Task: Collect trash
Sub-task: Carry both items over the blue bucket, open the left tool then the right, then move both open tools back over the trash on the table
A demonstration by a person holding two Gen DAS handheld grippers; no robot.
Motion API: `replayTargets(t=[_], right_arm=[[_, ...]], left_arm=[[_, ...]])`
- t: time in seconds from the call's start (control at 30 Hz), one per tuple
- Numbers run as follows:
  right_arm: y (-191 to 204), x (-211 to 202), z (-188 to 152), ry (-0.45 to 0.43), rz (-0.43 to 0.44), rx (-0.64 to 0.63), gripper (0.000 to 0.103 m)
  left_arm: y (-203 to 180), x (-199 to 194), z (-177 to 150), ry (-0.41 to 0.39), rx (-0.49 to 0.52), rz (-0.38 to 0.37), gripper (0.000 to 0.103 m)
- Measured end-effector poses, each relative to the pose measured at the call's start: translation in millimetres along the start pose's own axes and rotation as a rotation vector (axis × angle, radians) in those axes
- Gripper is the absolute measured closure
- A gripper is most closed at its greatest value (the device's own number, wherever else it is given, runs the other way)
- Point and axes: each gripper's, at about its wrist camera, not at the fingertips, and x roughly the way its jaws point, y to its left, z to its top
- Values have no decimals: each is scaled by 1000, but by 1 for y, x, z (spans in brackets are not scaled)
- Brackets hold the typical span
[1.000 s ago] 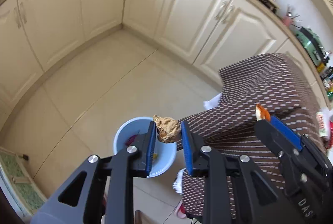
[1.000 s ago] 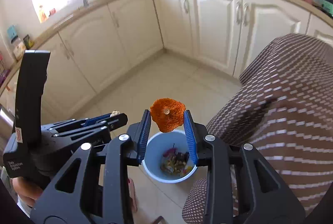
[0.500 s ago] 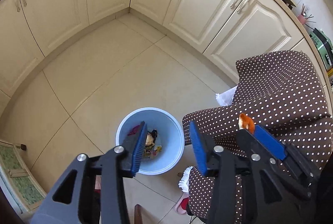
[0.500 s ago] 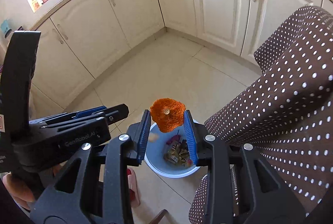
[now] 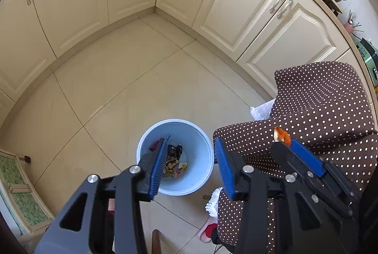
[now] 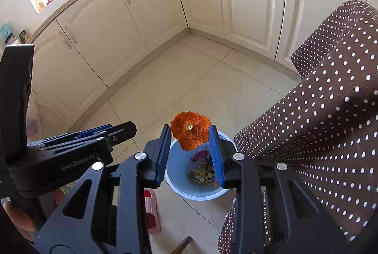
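A light blue trash bin (image 5: 200, 154) stands on the tiled floor with several scraps inside; it also shows in the right wrist view (image 6: 179, 173). My left gripper (image 5: 190, 147) is open and empty, held right above the bin. My right gripper (image 6: 190, 133) is shut on an orange peel (image 6: 190, 130) and holds it above the bin's far rim. In the left wrist view the right gripper (image 5: 287, 144) sits to the right with the orange peel (image 5: 281, 134) at its tip.
A brown polka-dot covered table (image 6: 326, 112) is close on the right, next to the bin. Cream kitchen cabinets (image 5: 248, 6) line the far walls. A pink slipper (image 6: 151, 211) lies on the floor near the bin. A white cloth (image 5: 262, 110) hangs by the table.
My left gripper opened and let go of the brown crumpled scrap, which is gone from the jaws. Both grippers moved over the bin. The right gripper still holds the orange peel.
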Motion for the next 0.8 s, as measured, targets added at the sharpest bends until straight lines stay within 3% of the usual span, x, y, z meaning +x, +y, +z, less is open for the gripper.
replayTargets(t=[0.17, 0.27, 0.5, 0.8], right_arm=[[2, 2, 1, -14, 15, 1, 69], [2, 3, 2, -18, 26, 3, 59], [2, -5, 2, -31, 19, 2, 59], [-12, -72, 0, -155, -42, 0, 59]], left_arm=[[4, -3, 1, -9, -14, 2, 61], [6, -5, 2, -13, -18, 1, 61], [0, -14, 3, -24, -7, 1, 61], [-41, -61, -4, -92, 67, -40, 61]])
